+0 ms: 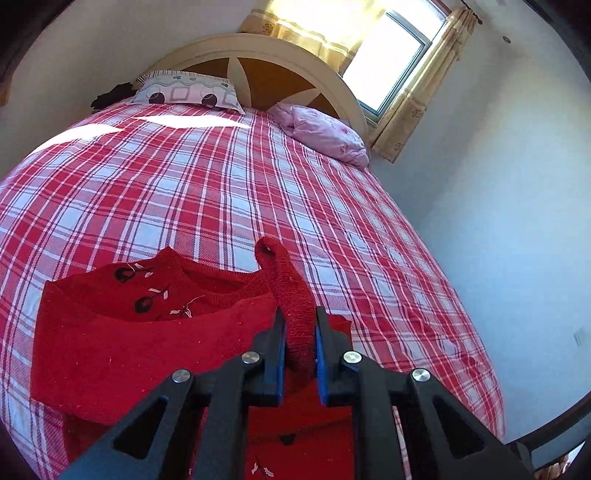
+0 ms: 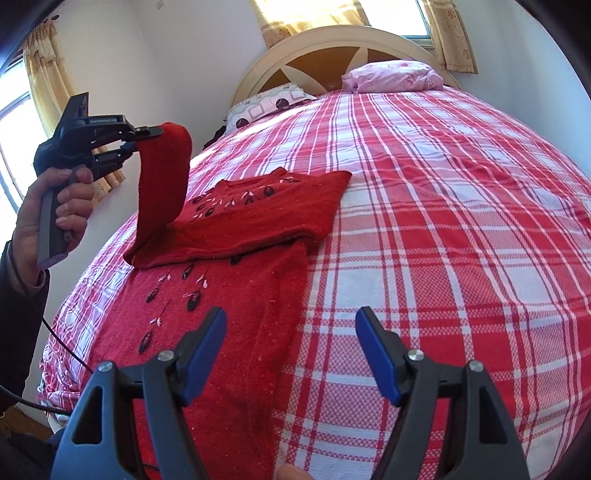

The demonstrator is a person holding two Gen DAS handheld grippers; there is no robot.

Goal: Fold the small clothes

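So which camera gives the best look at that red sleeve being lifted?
The right wrist view: the whole sleeve shows, rising from the sweater to the left gripper. The left wrist view shows only its cuff end, close up, clamped between the pads.

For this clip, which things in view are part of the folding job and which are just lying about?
Part of the job:
- red sweater, partly folded on the bed
- its sleeve, lifted
- left gripper, fingers shut on the sleeve
- right gripper, open, empty

Just lying about:
- patterned pillow
- pink bundle of bedding
- dark item beside the pillow
- curtains
- plaid bedsheet, the work surface only
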